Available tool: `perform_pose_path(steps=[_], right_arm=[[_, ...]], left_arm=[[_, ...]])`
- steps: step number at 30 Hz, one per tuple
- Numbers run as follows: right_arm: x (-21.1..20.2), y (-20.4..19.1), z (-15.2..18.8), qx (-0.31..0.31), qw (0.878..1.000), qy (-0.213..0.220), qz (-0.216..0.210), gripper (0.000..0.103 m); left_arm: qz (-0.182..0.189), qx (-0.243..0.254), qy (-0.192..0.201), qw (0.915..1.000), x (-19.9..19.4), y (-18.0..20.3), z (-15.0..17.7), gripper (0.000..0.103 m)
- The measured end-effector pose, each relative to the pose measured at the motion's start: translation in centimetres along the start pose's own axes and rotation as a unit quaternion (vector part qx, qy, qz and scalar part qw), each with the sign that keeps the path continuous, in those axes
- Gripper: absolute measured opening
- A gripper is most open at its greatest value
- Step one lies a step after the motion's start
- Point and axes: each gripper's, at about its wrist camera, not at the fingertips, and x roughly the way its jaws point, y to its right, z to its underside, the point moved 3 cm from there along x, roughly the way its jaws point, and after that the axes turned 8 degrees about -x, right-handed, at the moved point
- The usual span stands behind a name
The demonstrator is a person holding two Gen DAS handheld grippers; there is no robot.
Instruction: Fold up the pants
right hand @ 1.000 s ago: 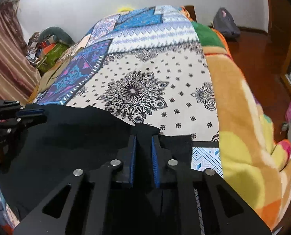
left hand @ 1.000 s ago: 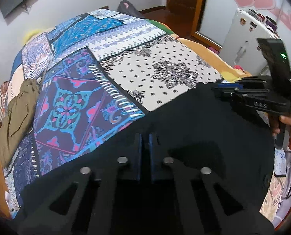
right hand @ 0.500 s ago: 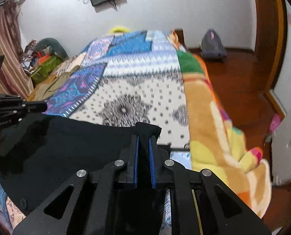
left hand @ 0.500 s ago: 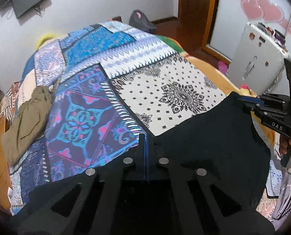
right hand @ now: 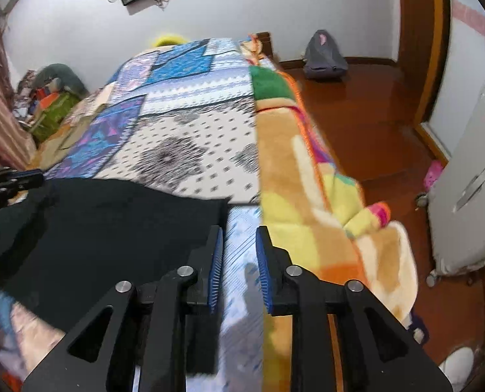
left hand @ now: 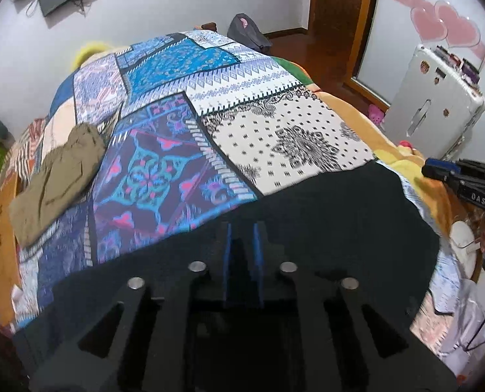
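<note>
Between the left tongs (left hand: 242,238) blue pads a narrow gap shows; jaws have just been opening, released, with black pants (left hand: 324,228) cloth lying under and in front of the tips, not pinched as far as visible. Right tongs (right hand: 239,254) jaws have also just been opening, released, nothing between the pads, only pale blue sheet below; the pants' right corner sits just left of the left pad. In the left wrist view the right tongs (left hand: 438,168) hang just off the pants' right edge. In the right wrist view the left tongs (right hand: 20,176) are at the pants' (right hand: 112,222) far left edge.

Pants lie spread flat across the near end of the bed, on the patchwork bedspread (left hand: 183,137). Olive-brown garment (left hand: 59,176) lies further up the bed on the left, well apart. Orange-yellow blanket (right hand: 307,196) runs along the bed's right side. White case (left hand: 435,98) stands on the floor at right, grey backpack (right hand: 324,55) by the far wall. Motion blur softens details.
</note>
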Motion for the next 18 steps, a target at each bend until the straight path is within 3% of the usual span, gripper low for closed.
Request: perform_pose_path(steps=[3, 7, 9, 13, 15, 17, 18], right_arm=[[-0.8, -1.0, 1.3, 0.002, 1.000, -0.005, -0.018, 0.035], [-0.6, -2.7, 3.7, 0.003, 0.998, -0.035, -0.052, 0.036], [0.0, -3.5, 4.9, -0.002, 0.997, -0.052, -0.065, 0.036], [1.5, -4.5, 6.7, 0.006, 0.994, -0.073, -0.080, 0.036], [1.3, -4.6, 6.7, 0.003, 0.995, -0.064, -0.083, 0.028], [1.0, -4.4, 6.5, 0.003, 0.995, -0.057, -0.079, 0.010], [0.8, -4.3, 6.4, 0.000, 0.996, -0.053, -0.076, 0.010]], left_arm=[[0.010, -0.017, -0.007, 0.9998, -0.8, 0.0, 1.6, 0.024], [0.020, -0.032, -0.019, 0.9991, -1.0, 0.5, 3.9, 0.030], [0.028, -0.038, -0.025, 0.9986, -0.8, 0.9, 4.9, 0.037], [0.016, -0.038, -0.016, 0.9990, -0.5, 1.5, 5.8, 0.046], [0.012, -0.039, -0.014, 0.9991, -0.5, 1.6, 5.9, 0.049], [0.012, -0.041, -0.015, 0.9990, -0.5, 1.5, 5.8, 0.049], [0.012, -0.043, -0.016, 0.9989, -0.5, 1.5, 5.7, 0.049]])
